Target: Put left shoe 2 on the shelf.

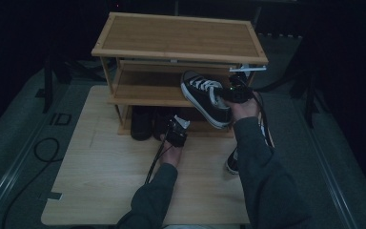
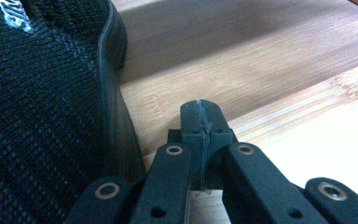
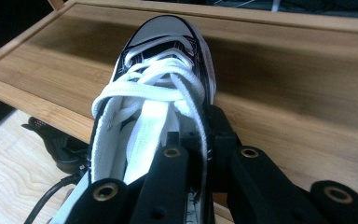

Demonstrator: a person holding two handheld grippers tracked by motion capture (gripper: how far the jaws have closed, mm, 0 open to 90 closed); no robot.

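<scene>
1. A black sneaker [image 1: 204,98] with white laces and a white toe cap is held in the air by the right gripper [image 1: 236,93], in front of the middle shelf of the bamboo shoe rack [image 1: 181,36].
2. In the right gripper view, the side wall of the sneaker [image 3: 158,84] near the heel opening is clamped between the two jaws, and the toe is pointed toward the shelf.
3. The left gripper [image 1: 177,131] is seen low, at the bottom shelf of the rack, just beside a dark knit shoe [image 1: 142,125].
4. In the left gripper view, the jaws are pressed together with nothing between them, and the dark knit shoe [image 2: 42,107] is found close at their left.
5. Another sneaker [image 1: 232,162] is lying on the wooden table [image 1: 100,181], partly hidden under the right sleeve.
</scene>
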